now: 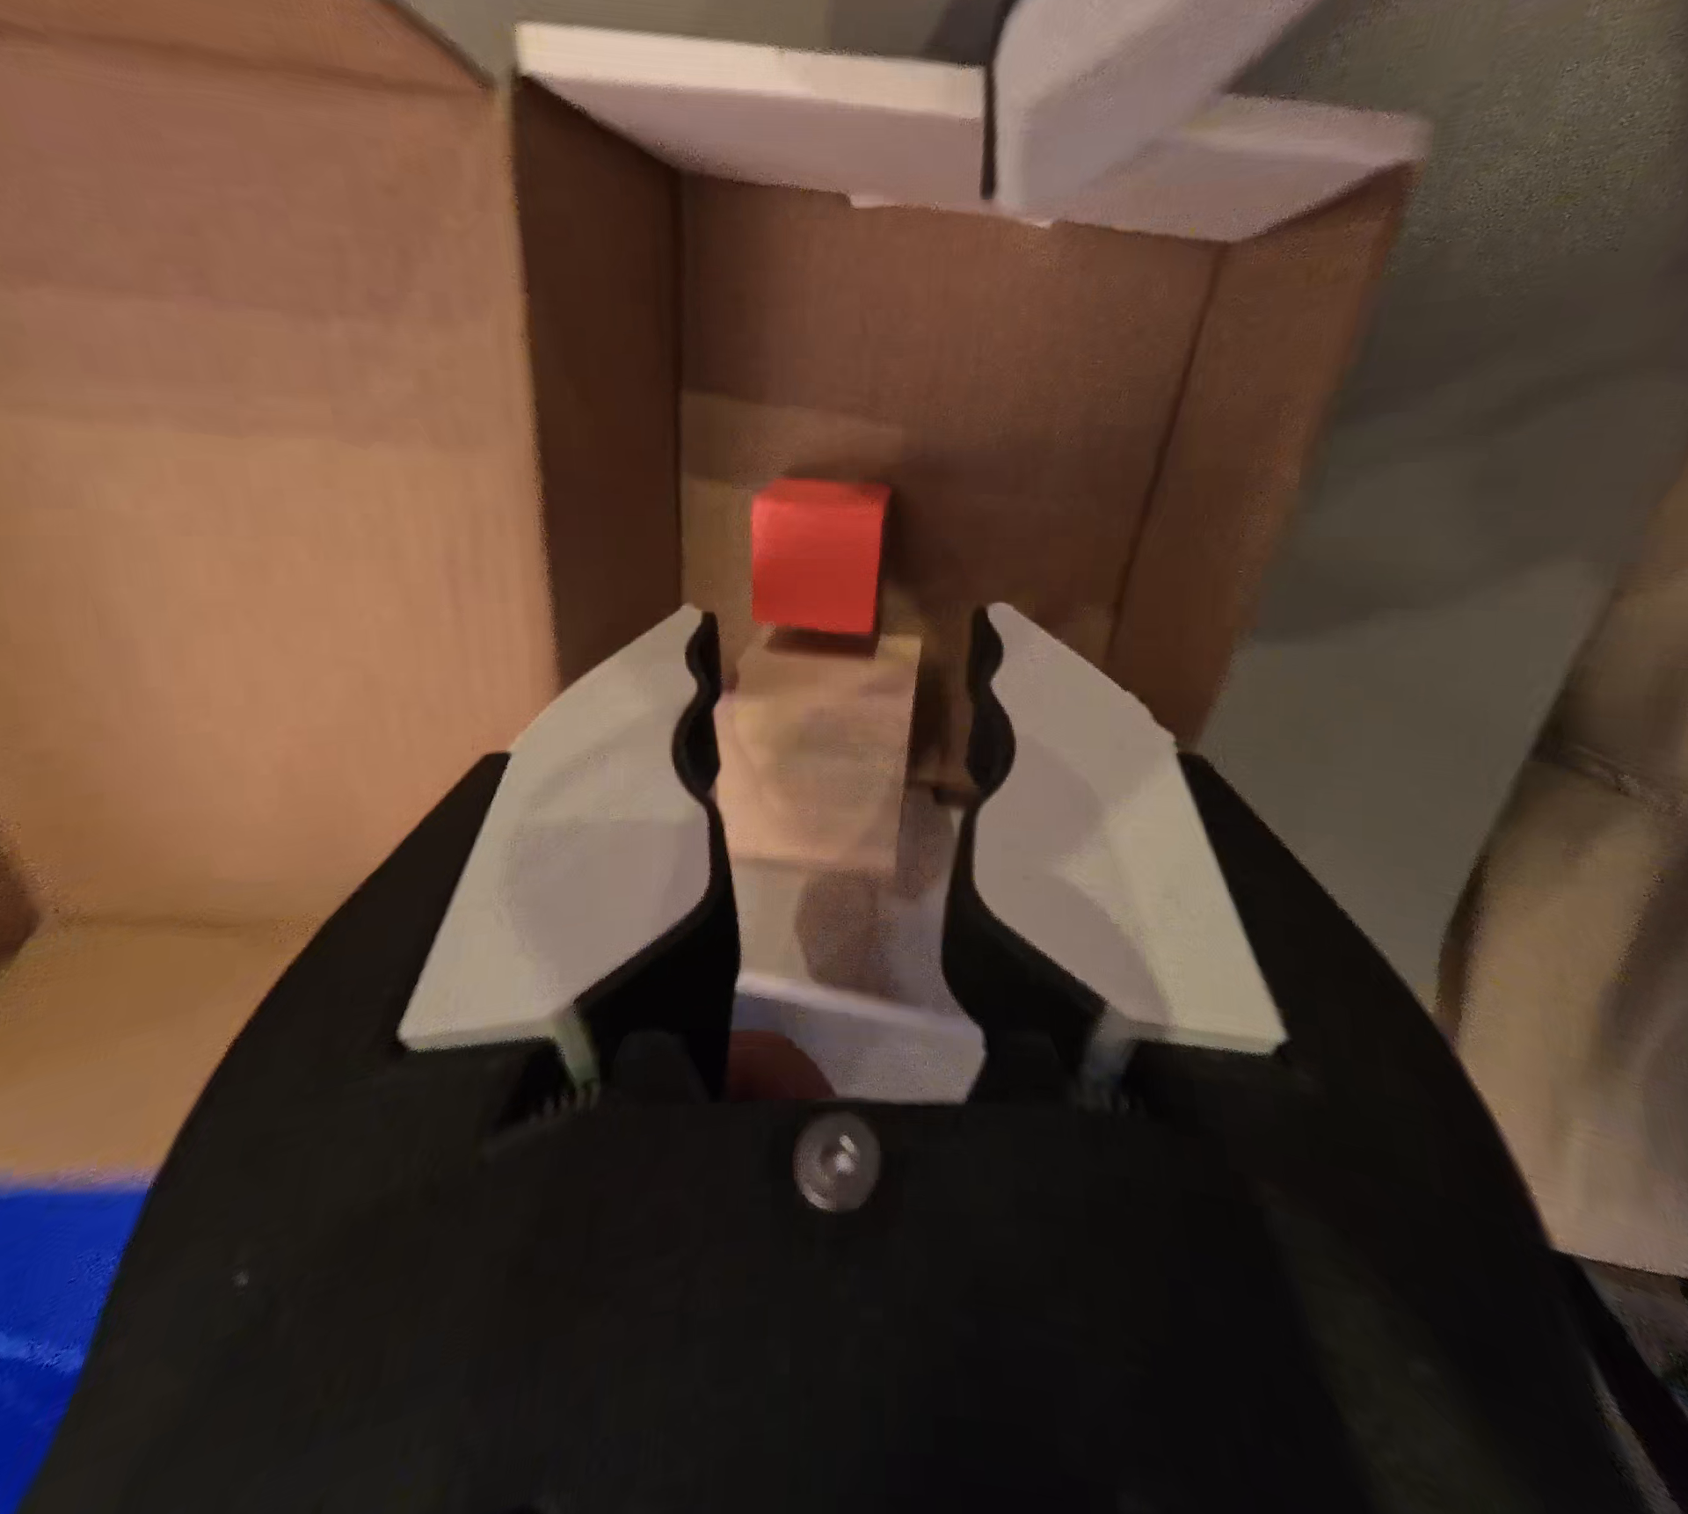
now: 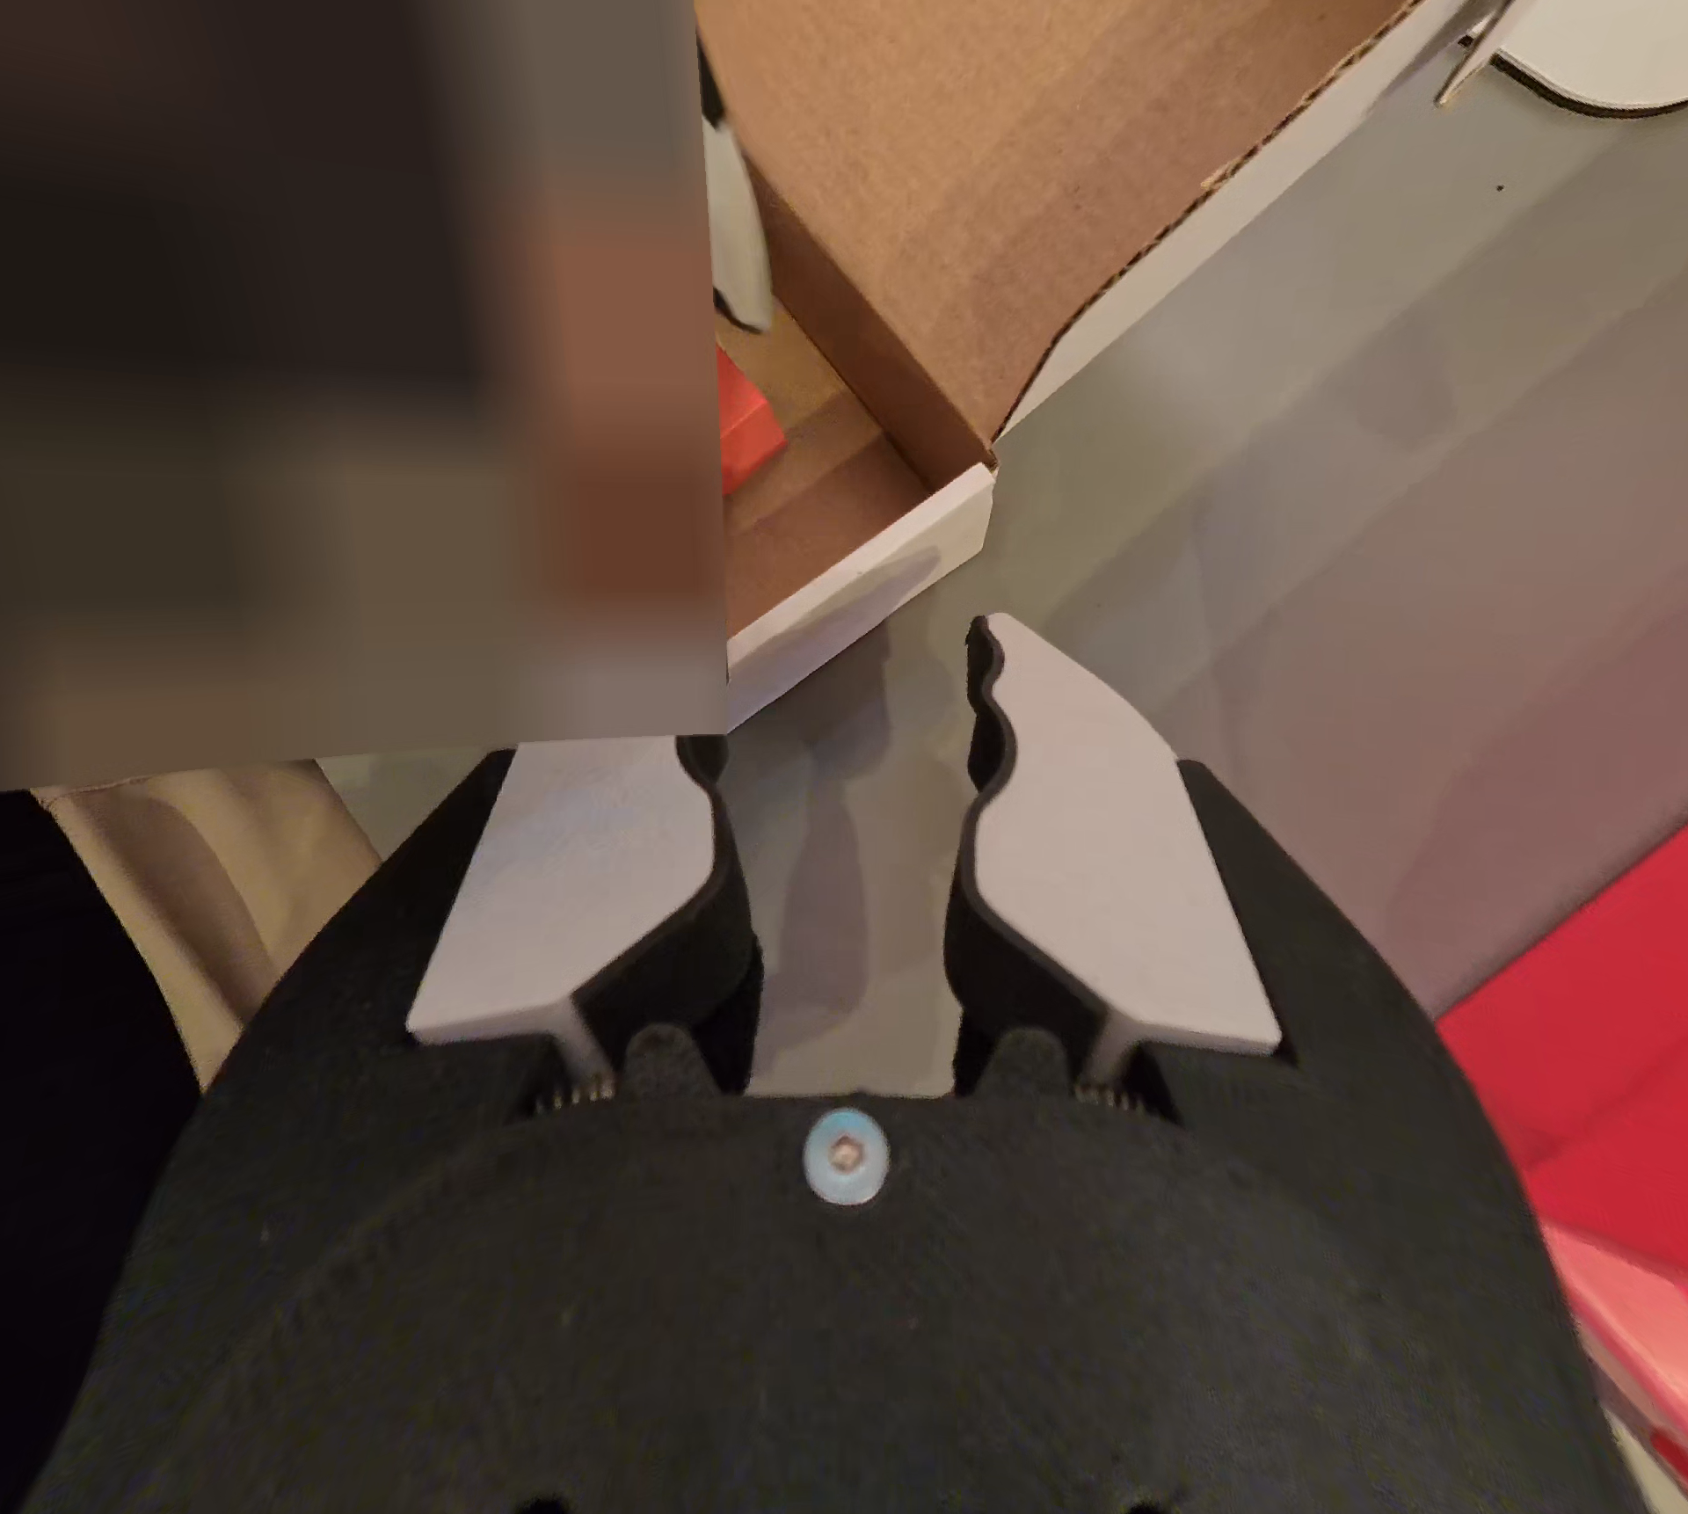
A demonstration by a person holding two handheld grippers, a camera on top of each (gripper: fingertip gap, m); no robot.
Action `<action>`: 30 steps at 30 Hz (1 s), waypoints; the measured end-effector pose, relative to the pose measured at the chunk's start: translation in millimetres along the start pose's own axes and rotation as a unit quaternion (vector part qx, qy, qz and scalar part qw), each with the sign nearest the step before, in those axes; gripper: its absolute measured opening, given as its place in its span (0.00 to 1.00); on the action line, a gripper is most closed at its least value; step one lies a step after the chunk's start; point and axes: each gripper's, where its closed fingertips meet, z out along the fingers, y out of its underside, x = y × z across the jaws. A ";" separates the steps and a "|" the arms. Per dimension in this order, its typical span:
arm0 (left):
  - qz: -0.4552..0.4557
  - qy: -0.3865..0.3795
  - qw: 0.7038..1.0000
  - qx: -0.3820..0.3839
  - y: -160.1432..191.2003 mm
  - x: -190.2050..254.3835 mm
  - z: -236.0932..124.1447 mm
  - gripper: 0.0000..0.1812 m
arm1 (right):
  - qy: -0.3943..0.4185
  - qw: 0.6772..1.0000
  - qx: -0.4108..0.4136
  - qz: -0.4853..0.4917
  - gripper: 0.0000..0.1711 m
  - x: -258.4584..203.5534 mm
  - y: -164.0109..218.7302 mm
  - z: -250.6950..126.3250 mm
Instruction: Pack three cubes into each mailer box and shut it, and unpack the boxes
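Observation:
An open mailer box [image 1: 603, 420], white outside and brown inside, lies under my left gripper [image 1: 840, 621]. A red cube [image 1: 817, 557] sits on the box floor. A plain tan cube [image 1: 813, 758] lies between my left fingers, close to the left pad with a gap on the right side. The left jaws stand open. The box lid [image 1: 228, 465] stands raised on the left. In the right wrist view my right gripper [image 2: 840, 648] is open and empty over the grey table, just off the box's white near wall [image 2: 868, 566]. The red cube [image 2: 749, 410] shows there partly.
A white flap [image 1: 1142, 9] hangs over the box's far side. A blue thing [image 1: 55, 1306] is at the lower left. A red thing [image 2: 1598, 1105] lies at the lower right on the grey table [image 2: 1324, 511]. Beige cloth [image 1: 1598, 922] is to the right. About 9 cm separates my left fingertips from my right. Measured from the fingertips, the red thing [image 2: 1598, 1105] is 12 cm or so from the right gripper and 25 cm from the left.

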 end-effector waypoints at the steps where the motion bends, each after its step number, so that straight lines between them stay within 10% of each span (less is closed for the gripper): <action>1: -0.007 -0.014 1.000 0.018 3.8 -2.9 -15.0 0.28 | 0.000 1.000 0.001 0.001 0.29 0.6 0.0 -0.6; 8: -0.119 -0.133 0.983 0.041 127.1 -71.2 -127.4 0.25 | -0.009 1.000 0.006 0.005 0.29 -0.9 -2.0 -0.2; 15: -0.314 -0.045 0.945 -0.080 250.1 -88.4 -58.0 0.32 | -0.001 1.000 0.004 0.000 0.29 -1.7 -2.7 -0.8; 30: -0.394 0.010 0.915 -0.081 259.0 -90.4 -20.5 0.12 | 0.002 1.000 0.008 0.001 0.29 1.3 -2.3 -2.8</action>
